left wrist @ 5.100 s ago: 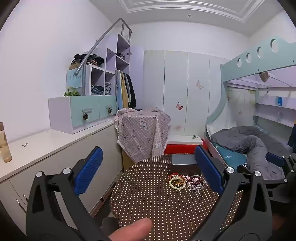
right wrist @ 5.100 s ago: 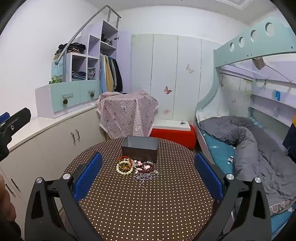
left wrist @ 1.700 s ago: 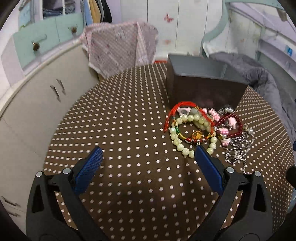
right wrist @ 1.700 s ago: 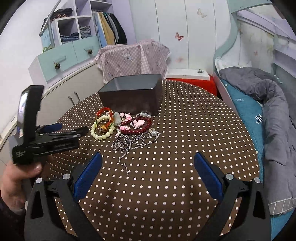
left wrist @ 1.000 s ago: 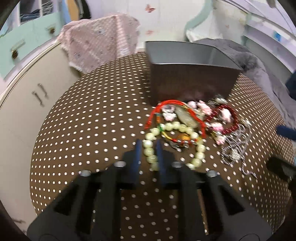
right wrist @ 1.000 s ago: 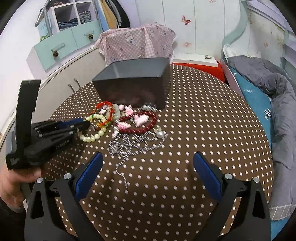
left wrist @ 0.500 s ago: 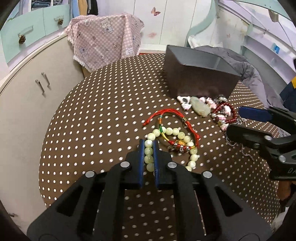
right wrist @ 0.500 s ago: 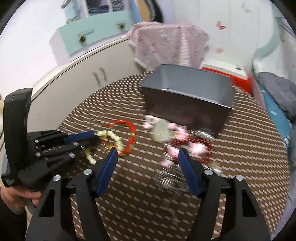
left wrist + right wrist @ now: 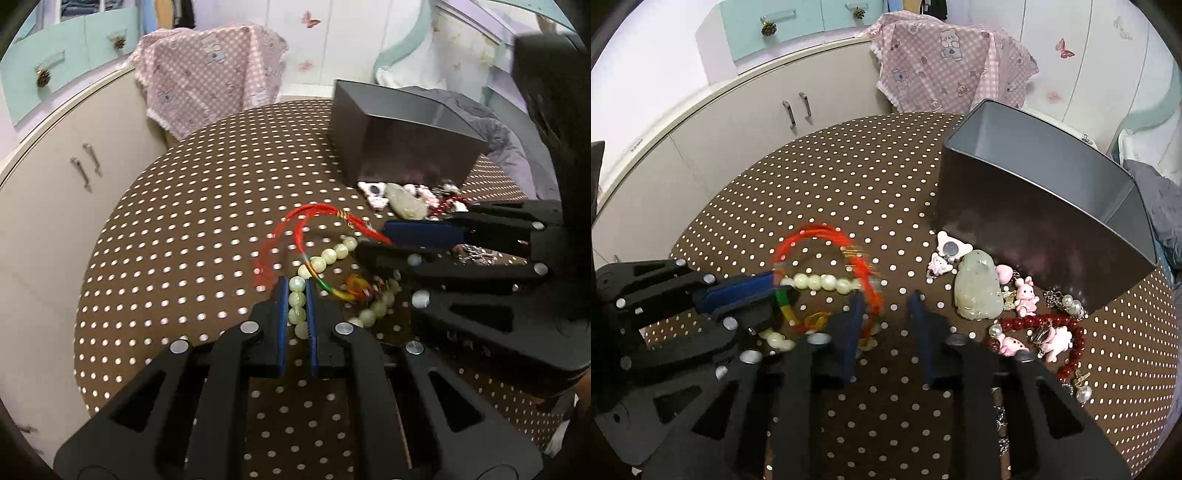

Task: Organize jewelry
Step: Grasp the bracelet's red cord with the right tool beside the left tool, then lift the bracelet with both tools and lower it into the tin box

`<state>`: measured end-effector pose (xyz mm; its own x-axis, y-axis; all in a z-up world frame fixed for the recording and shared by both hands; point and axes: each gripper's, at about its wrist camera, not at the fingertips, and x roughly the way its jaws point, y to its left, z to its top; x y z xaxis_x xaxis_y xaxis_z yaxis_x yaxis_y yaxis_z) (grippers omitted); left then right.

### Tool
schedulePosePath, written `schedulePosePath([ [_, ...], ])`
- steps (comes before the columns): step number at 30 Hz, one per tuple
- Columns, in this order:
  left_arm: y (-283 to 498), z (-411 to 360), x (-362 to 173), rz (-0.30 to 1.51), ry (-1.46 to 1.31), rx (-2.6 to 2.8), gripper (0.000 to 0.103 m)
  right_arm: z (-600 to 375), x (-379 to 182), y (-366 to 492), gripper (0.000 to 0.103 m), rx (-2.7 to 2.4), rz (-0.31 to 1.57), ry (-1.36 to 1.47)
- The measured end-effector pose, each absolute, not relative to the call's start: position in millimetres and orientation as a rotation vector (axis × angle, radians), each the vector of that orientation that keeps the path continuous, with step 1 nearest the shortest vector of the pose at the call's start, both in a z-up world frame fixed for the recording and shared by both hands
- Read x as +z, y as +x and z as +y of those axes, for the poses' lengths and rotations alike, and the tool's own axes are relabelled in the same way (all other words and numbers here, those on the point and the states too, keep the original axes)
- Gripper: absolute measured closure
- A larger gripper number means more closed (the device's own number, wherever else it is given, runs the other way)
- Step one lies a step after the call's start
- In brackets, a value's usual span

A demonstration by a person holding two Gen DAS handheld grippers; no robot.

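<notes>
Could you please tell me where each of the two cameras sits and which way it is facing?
Left wrist: on the left gripper, looking down along its fingers at the pale green bead bracelet they clamp; the right gripper enters from the right.
Right wrist: on the right gripper, looking down at the red cord bracelet; the left gripper enters from the left.
Shared: both bracelets, the dark grey open box, the brown polka-dot tablecloth.

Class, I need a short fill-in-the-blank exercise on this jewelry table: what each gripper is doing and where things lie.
1. The left gripper is shut on the pale ____ bracelet.
2. The right gripper is ____, jaws apart.
3. The red cord is tangled with the ____.
4. The box holds ____ jewelry so far.

Missing words: bead; open; bracelet; no
</notes>
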<state>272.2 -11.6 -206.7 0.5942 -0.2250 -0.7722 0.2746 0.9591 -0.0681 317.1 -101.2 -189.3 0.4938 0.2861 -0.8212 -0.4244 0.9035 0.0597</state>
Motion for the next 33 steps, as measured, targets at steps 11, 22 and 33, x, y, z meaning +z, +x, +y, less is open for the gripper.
schedulePosePath([
  [11,270,-10,-207,0.888,0.052,-0.299,0.094,-117,-181,324,0.093,0.500,0.978,0.039],
  [22,267,-1,-201,0.868,-0.021,-0.323,0.094,-122,-166,318,0.100,0.523,0.926,0.024],
  [33,260,5,-132,0.719,-0.050,-0.370,0.094,-180,-78,295,0.100,0.468,0.712,0.049],
])
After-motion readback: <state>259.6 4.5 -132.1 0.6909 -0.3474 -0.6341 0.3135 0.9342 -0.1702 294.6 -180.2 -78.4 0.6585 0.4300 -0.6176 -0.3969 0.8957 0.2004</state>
